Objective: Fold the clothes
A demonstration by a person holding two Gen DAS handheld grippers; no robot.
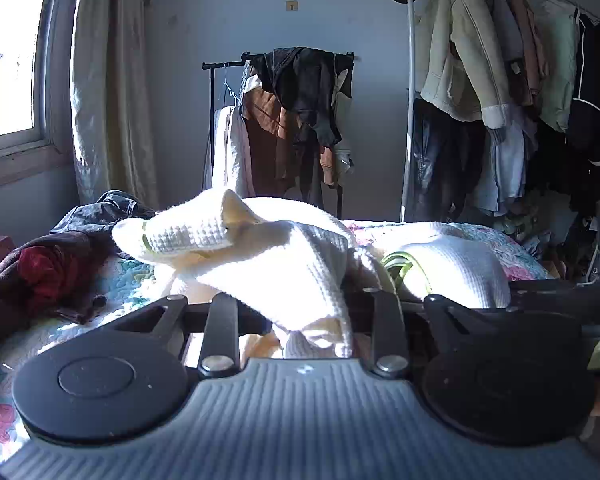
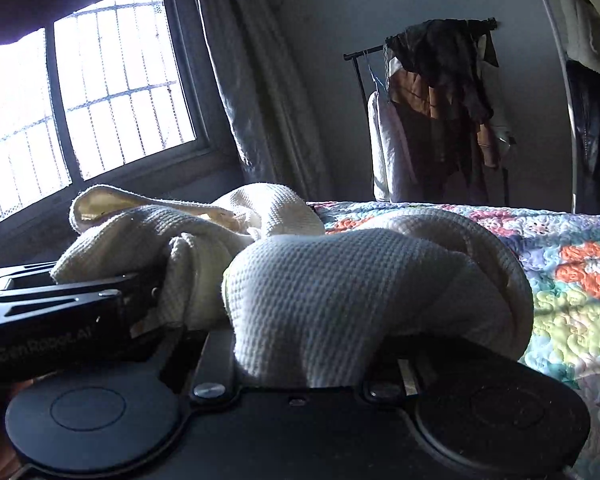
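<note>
A cream waffle-knit garment lies bunched on the floral quilt of a bed. In the left wrist view a fold of it hangs down into my left gripper, which is shut on it; the fingertips are hidden under the cloth. The same garment fills the right wrist view, and my right gripper is shut on a thick fold of it, fingertips hidden. The left gripper's black body shows at the left of the right wrist view, beside the cloth.
A dark red and brown garment and a grey one lie at the bed's left. A black clothes rack stands by the far wall, a fuller rack at the right. A window and curtain are at the left.
</note>
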